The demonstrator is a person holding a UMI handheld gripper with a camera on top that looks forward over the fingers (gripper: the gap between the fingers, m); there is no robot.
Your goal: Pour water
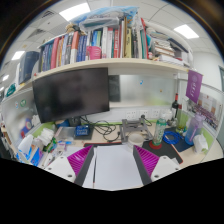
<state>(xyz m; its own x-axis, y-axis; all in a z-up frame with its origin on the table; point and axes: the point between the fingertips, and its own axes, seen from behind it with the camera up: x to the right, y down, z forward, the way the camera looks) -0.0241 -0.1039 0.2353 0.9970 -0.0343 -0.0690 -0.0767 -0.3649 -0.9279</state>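
A dark monitor [71, 92] is sitting at the left of a cluttered desk [115, 170], under a shelf of books [95, 45]. The gripper [114, 160] is hovering over the pale desk edge, its pink-padded fingers [80, 159] standing wide apart with nothing between them. Beyond the right finger, a clear bottle [158, 130] — possibly the water — is standing upright among the clutter, well apart from the fingers.

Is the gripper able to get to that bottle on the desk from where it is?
Probably yes. The gripper has its jaws open and empty, and the bottle stands beyond the right finger, with bare desk leading toward it.
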